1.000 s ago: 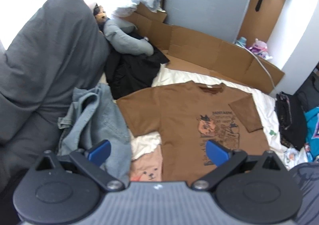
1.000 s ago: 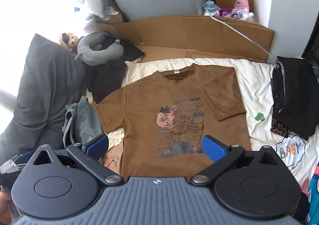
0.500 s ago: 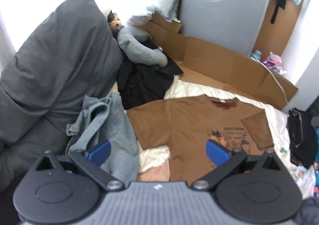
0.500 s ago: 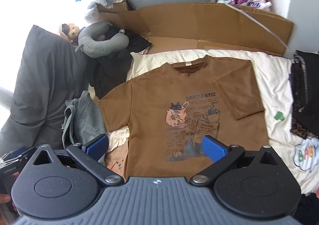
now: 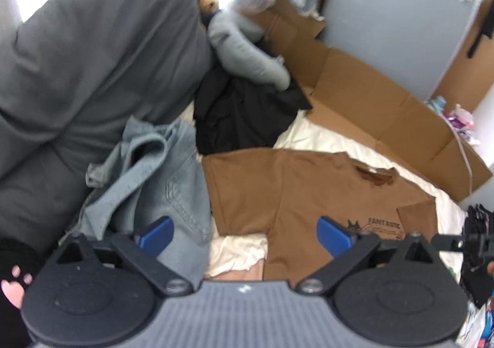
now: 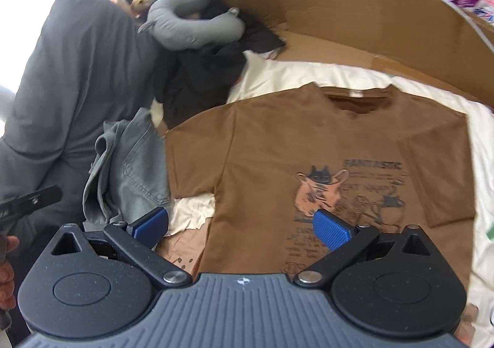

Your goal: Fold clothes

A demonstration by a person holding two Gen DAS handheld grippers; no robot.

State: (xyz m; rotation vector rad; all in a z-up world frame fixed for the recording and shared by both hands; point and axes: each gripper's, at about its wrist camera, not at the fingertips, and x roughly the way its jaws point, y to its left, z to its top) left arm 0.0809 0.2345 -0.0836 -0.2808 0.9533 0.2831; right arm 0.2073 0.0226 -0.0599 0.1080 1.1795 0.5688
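A brown T-shirt (image 6: 308, 138) with a printed cat picture lies flat, front up, on a cream sheet; its right sleeve is folded inward. It also shows in the left wrist view (image 5: 308, 193). My left gripper (image 5: 245, 235) is open and empty, above the shirt's left sleeve and the denim beside it. My right gripper (image 6: 240, 226) is open and empty, above the shirt's lower left part.
Light blue denim (image 5: 154, 181) lies crumpled left of the shirt, against a big grey pillow (image 5: 77, 70). A black garment (image 5: 244, 113) and a grey neck pillow (image 6: 191, 24) lie behind. Flattened cardboard (image 6: 355, 21) borders the far side. Dark clothes (image 5: 478, 255) are at the right.
Both grippers have moved to the left and closer to the bed; the views swing toward the shirt's left sleeve and the denim. The shirt has not moved. Both stay open.
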